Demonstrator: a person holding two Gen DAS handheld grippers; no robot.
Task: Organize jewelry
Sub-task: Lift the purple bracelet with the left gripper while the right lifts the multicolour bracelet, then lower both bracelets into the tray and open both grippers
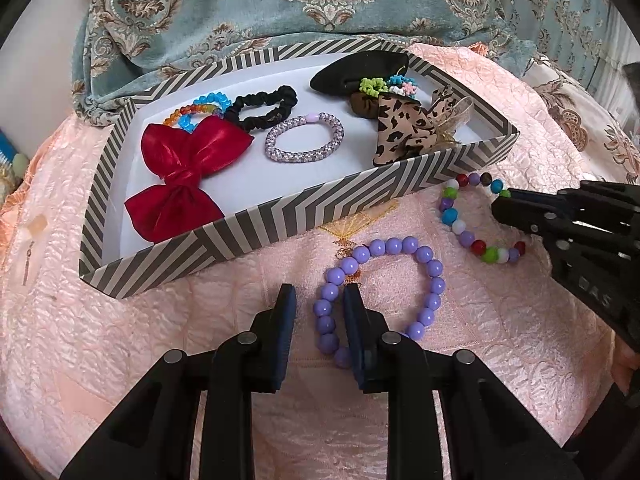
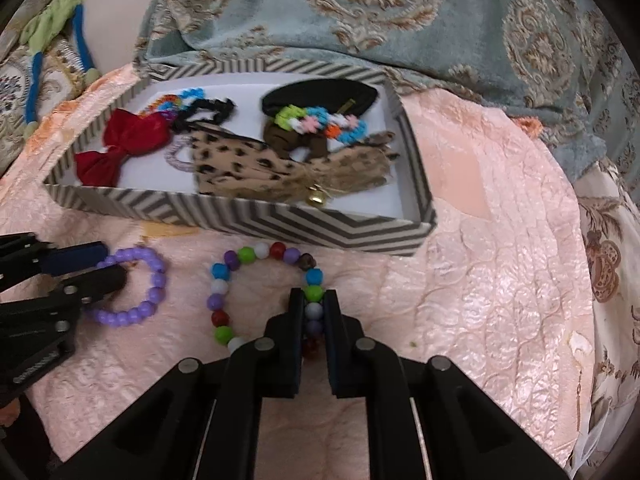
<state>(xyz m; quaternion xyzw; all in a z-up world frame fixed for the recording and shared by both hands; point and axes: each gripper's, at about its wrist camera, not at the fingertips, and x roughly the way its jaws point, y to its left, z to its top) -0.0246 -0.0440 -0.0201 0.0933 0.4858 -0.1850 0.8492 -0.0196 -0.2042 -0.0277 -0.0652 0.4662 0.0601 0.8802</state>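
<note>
A purple bead bracelet (image 1: 416,254) lies on the pink quilt; it also shows in the right wrist view (image 2: 154,280). My left gripper (image 1: 319,300) straddles its left side, jaws open about one bead apart. A multicoloured bead bracelet (image 1: 460,226) lies to the right, near the box; it also shows in the right wrist view (image 2: 222,276). My right gripper (image 2: 313,300) is shut on its right side, beads pinched between the fingers. The striped box (image 1: 256,220) holds a red bow (image 1: 180,172), hair ties and a leopard bow (image 1: 404,128).
The pink quilt (image 2: 480,280) spreads to the right of the box (image 2: 280,224). A blue patterned blanket (image 1: 280,8) lies behind the box. A blue and green cord (image 2: 36,60) lies at far left in the right wrist view.
</note>
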